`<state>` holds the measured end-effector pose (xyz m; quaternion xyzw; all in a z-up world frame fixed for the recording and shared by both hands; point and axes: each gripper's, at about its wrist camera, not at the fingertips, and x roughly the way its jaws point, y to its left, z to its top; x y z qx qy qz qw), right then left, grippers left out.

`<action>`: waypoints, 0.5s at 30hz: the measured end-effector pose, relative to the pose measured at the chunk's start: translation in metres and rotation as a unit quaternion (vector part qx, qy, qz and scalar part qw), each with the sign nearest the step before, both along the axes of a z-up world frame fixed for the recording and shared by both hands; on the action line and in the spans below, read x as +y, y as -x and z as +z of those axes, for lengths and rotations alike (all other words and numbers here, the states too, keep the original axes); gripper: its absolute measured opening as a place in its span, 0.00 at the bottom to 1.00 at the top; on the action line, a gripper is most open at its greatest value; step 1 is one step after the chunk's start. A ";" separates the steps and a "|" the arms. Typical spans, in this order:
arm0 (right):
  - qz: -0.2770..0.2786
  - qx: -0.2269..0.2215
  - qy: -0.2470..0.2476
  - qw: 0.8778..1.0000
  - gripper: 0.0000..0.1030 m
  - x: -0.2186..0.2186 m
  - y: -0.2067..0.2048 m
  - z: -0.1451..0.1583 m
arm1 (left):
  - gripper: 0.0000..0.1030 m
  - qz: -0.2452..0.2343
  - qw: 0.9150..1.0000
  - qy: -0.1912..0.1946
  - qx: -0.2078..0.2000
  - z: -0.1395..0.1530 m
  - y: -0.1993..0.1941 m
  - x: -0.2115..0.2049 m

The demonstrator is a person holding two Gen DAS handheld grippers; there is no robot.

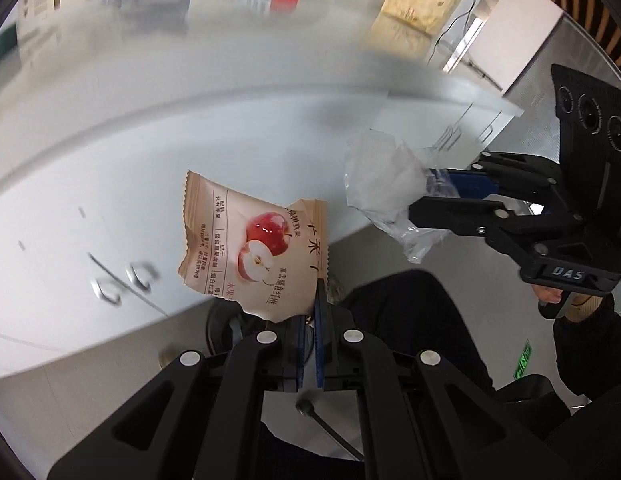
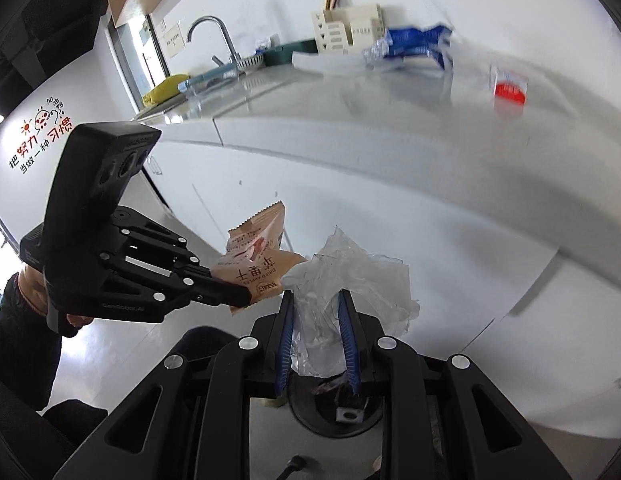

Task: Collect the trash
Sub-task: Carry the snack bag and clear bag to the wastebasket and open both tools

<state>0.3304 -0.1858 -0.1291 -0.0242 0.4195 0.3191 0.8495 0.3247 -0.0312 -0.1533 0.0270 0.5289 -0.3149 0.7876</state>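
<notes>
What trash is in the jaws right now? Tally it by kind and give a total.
Paper snack wrapper: 1, the dried apple packet pinched by the left gripper.
Clear plastic: 1, the crumpled plastic wrap between the jaws of the right gripper.
Total: 2 pieces, both held off the counter.

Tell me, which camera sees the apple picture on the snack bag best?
The left wrist view. There the snack bag faces the camera, so its red apples show clearly, pinched in the left gripper. In the right wrist view the bag is crumpled and partly hidden behind the left gripper.
</notes>
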 end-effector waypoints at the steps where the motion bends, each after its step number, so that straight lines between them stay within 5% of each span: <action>1: 0.000 0.009 0.001 1.000 0.26 -0.001 0.000 -0.008 | 0.04 -0.003 1.000 -0.003 0.013 -0.012 0.002 -0.001; 13: 0.013 0.081 0.003 0.997 0.36 0.003 -0.010 -0.072 | 0.10 -0.023 0.993 -0.022 0.110 -0.101 0.008 -0.012; 14: 0.017 0.084 0.005 0.996 0.37 0.003 -0.010 -0.073 | 0.29 -0.027 0.993 -0.029 0.111 -0.105 0.008 -0.013; 15: 0.022 0.086 0.003 0.996 0.47 0.003 -0.011 -0.074 | 0.61 -0.029 0.993 -0.040 0.105 -0.108 0.009 -0.013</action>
